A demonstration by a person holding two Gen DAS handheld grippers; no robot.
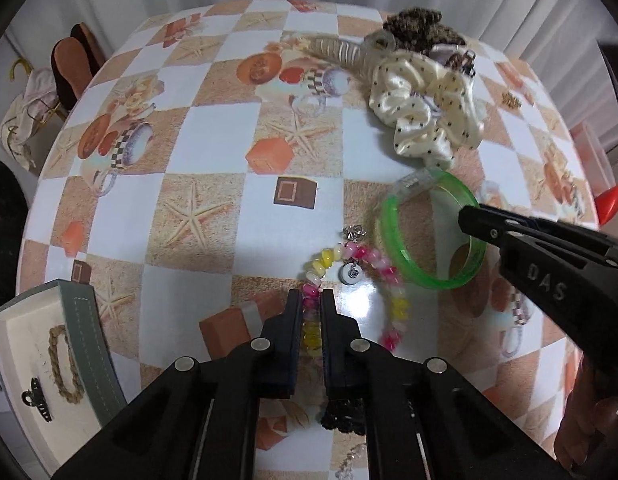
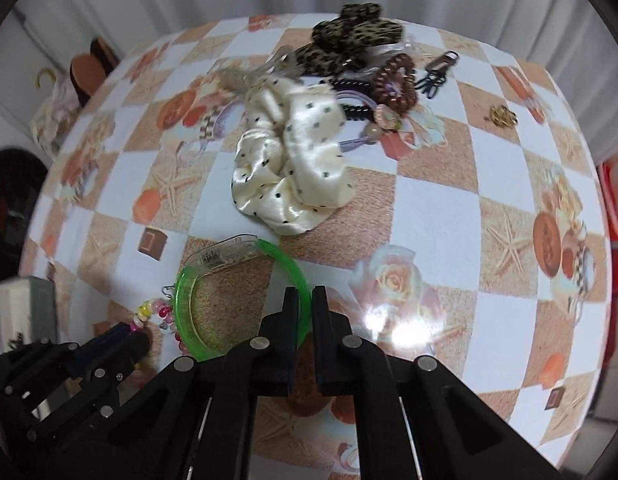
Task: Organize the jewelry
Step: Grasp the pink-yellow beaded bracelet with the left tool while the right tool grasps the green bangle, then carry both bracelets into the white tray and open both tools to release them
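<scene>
A pink, yellow and white bead bracelet lies on the checkered tablecloth, and my left gripper is shut on its left strand, pointing steeply down. Just to its right rests a clear green bangle. The right wrist view shows my right gripper shut on the near right rim of that bangle. The beads show at lower left there, beside the left gripper. The right gripper's tip reaches in over the bangle from the right.
An open jewelry box at the near left holds a rope bracelet and a black claw clip. Farther back lie a cream dotted scrunchie, a leopard clip, coil hair ties and a small gold piece.
</scene>
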